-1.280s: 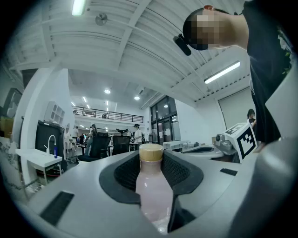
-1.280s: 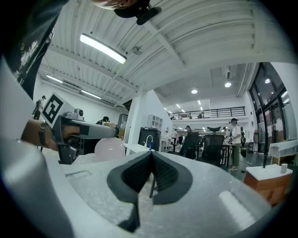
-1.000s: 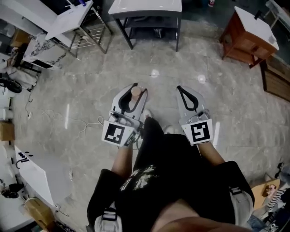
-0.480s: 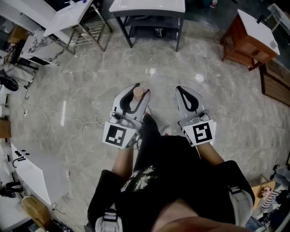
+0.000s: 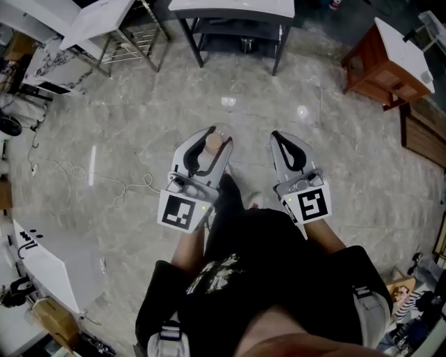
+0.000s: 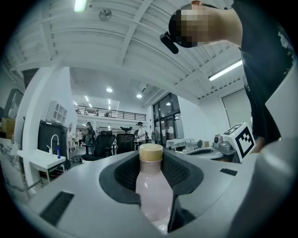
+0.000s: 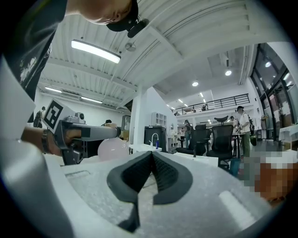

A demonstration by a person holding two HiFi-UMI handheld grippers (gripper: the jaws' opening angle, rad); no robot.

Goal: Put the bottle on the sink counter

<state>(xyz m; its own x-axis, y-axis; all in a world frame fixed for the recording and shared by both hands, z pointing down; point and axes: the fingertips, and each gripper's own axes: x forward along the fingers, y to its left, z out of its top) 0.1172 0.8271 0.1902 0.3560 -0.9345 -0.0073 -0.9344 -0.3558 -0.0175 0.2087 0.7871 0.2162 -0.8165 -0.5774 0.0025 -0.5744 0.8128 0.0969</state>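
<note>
A pale pink bottle (image 5: 213,141) with a tan cap stands upright between the jaws of my left gripper (image 5: 212,132), which is shut on it. In the left gripper view the bottle (image 6: 151,186) fills the gap of the left gripper (image 6: 151,158), held level. My right gripper (image 5: 274,134) is beside it on the right, shut with nothing in it. In the right gripper view the right gripper (image 7: 151,153) shows its black pads meeting. A white-topped stand on dark legs (image 5: 230,7) is ahead at the top. A white counter with a faucet (image 7: 145,148) shows beyond the jaws.
A brown wooden cabinet with a white top (image 5: 383,59) stands at the upper right. White tables (image 5: 97,17) are at the upper left. A thin cable (image 5: 118,188) lies on the marble floor. Office chairs (image 7: 209,139) and people stand far off.
The floor and furniture have shifted a little in view as the person moves across the room. Both grippers keep the same pose, the bottle still in the left one.
</note>
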